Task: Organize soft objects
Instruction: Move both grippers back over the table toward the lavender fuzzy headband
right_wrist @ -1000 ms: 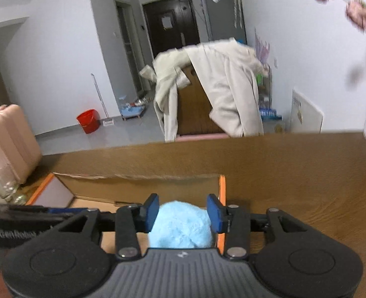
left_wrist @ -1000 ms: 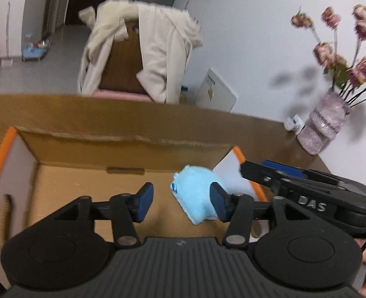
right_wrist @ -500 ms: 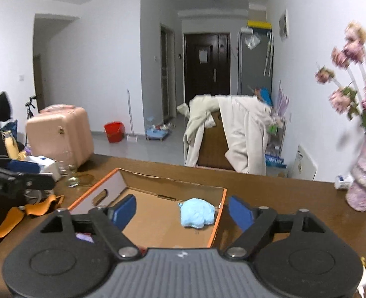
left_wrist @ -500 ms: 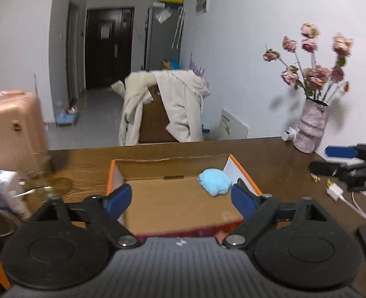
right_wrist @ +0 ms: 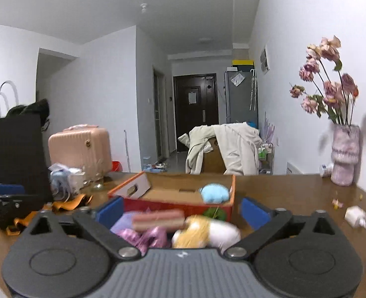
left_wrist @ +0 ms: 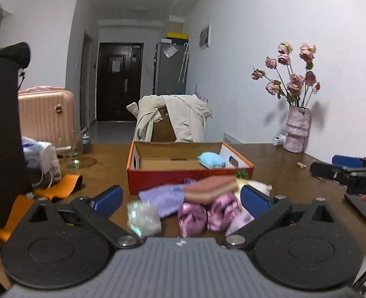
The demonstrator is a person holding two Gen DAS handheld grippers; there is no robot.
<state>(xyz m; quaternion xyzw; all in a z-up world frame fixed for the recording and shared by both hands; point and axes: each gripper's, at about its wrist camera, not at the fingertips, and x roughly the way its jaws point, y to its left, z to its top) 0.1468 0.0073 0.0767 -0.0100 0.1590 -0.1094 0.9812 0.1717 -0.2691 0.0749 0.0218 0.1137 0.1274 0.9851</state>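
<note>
A light blue plush toy (left_wrist: 211, 160) (right_wrist: 215, 195) lies free in the right far corner of the open orange cardboard box (left_wrist: 190, 173) (right_wrist: 178, 206). In front of the box sits a blurred heap: a lilac knit (left_wrist: 165, 198), a pink-brown sponge (left_wrist: 210, 186) (right_wrist: 158, 219), shiny pink bundles (left_wrist: 207, 214), a yellow and a white soft piece (right_wrist: 207, 233). My left gripper (left_wrist: 181, 198) and right gripper (right_wrist: 182, 209) hover near the heap, well back from the box. Their jaws are opening wide, and the pads press on nothing.
A vase of dried roses (left_wrist: 297, 134) stands at the table's far right by the wall. A white bag (left_wrist: 41, 159), an orange strap (left_wrist: 58, 191) and a tall black bag (left_wrist: 1, 136) crowd the left. A white charger (right_wrist: 355, 216) lies to the right.
Both grippers let go of the blue plush toy in the box, opened wide and pulled far back. The heap of soft things in front of the box came into view.
</note>
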